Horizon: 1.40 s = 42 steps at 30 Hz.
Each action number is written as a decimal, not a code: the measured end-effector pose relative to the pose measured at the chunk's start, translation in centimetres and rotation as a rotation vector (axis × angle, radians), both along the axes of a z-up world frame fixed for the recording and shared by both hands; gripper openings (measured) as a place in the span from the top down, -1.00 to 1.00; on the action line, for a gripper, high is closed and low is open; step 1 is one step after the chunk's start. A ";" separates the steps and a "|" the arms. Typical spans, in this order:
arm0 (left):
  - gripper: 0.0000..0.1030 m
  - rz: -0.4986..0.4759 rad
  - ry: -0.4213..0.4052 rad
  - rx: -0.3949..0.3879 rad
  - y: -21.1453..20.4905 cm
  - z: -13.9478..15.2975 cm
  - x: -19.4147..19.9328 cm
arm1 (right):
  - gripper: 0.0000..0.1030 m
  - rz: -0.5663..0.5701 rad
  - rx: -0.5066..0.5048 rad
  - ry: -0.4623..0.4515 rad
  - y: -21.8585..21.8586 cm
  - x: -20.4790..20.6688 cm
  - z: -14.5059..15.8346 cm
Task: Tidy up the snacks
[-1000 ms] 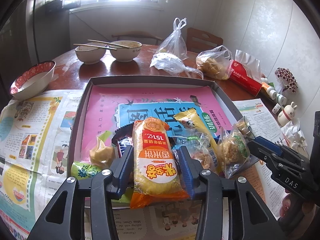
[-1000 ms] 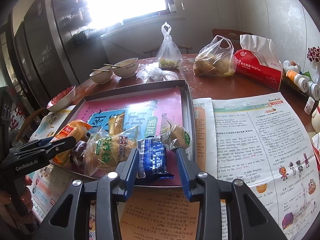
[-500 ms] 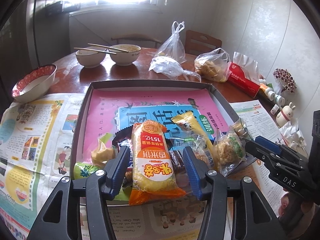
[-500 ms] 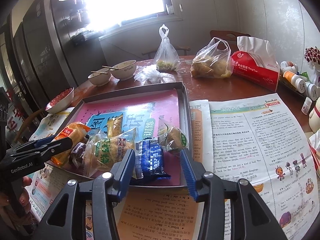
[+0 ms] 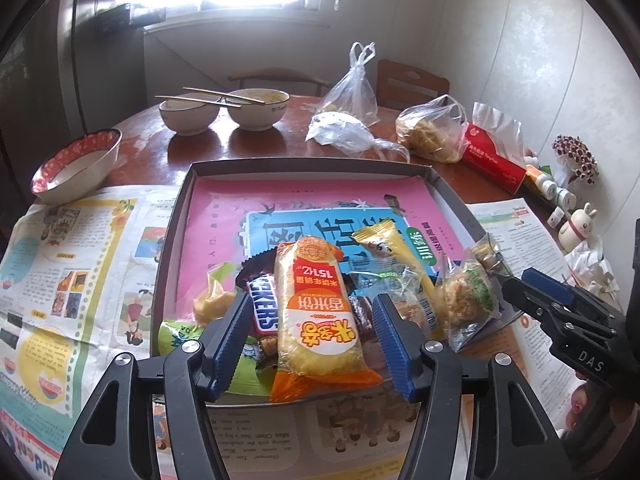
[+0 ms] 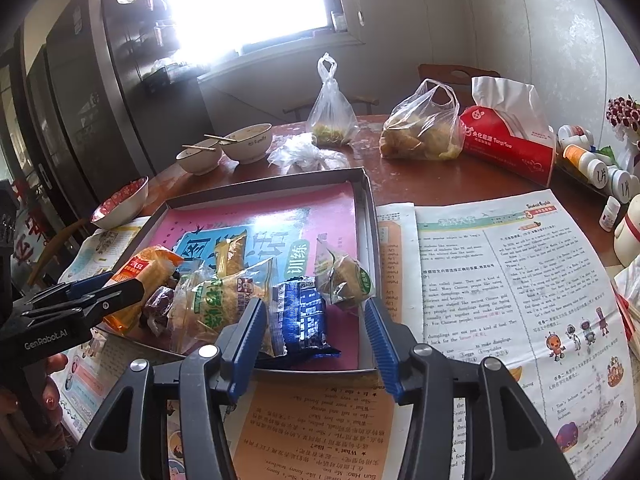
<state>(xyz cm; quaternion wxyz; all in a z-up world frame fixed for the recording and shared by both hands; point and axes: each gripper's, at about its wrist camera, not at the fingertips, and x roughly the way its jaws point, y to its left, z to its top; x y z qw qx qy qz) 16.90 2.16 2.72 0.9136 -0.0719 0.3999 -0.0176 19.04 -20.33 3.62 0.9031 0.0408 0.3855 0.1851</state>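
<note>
Tray: shallow grey rectangular cardboard tray point(image 5: 176, 216) lined with a glossy pink and blue printed sheet; it sits on newspaper on the table, snacks heaped at its near end.
Rice cracker pack: long orange and yellow crinkled plastic packet point(image 5: 316, 312) with red label and Chinese characters, lying on the heap between the left blue pads, touching neither.
Chocolate bar: dark wrapper point(image 5: 262, 304) reading "KERS", tucked under the cracker pack's left side.
Blue packet: small blue foil packet point(image 6: 300, 316) with white print, flat at the tray's near edge, between the right pads, untouched.
Clear-wrapped pastries: crumbly golden cakes in transparent film with green print point(image 6: 224, 304), beside the blue packet.
Left gripper point(image 5: 310, 338): black frame, ribbed blue pads; jaws apart, having just widened, clear of the cracker pack.
Right gripper point(image 6: 314, 338): same build, marked "DAS" in the left view; jaws apart, having just widened around the blue packet.
Surface: round dark red-brown wooden table point(image 6: 460, 176), newspaper spread over it.
Table clutter: two white ceramic bowls point(image 5: 224, 114) with chopsticks laid across, knotted clear plastic bags, red tissue pack point(image 6: 508, 144).
Room: bright window, pale panelled walls.
</note>
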 end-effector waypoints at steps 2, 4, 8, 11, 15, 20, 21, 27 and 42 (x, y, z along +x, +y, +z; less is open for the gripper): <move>-0.24 0.012 0.010 0.008 0.2 -0.3 0.1 | -0.03 0.007 -0.001 0.001 0.2 0.0 0.0; -0.24 0.019 0.017 0.008 0.4 -0.5 0.2 | -0.04 0.011 -0.002 0.001 0.3 -0.1 -0.1; -0.24 0.021 0.026 0.010 0.5 -0.8 0.4 | -0.05 0.022 -0.010 -0.006 0.8 -0.3 -0.1; -0.25 0.019 0.026 0.014 0.4 -0.8 0.4 | -0.05 0.028 -0.019 -0.010 1.2 -0.4 -0.1; -0.27 0.018 0.025 0.018 0.4 -0.8 0.5 | -0.05 0.022 -0.035 -0.024 1.5 -0.4 -0.1; -0.34 0.010 0.016 0.018 0.2 -0.6 0.3 | -0.05 0.029 -0.042 -0.030 1.9 -0.6 -0.1; -0.36 0.004 0.013 0.009 0.2 -0.5 0.2 | -0.05 0.036 -0.043 -0.029 2.0 -0.7 -0.1; -0.40 -0.004 0.011 0.007 0.0 -0.4 -0.1 | -0.06 0.056 -0.051 -0.031 2.7 -1.1 -0.2; -0.42 -0.002 -0.016 0.013 0.1 0.7 -1.3 | -0.21 0.058 -0.049 -0.054 2.7 -1.7 0.5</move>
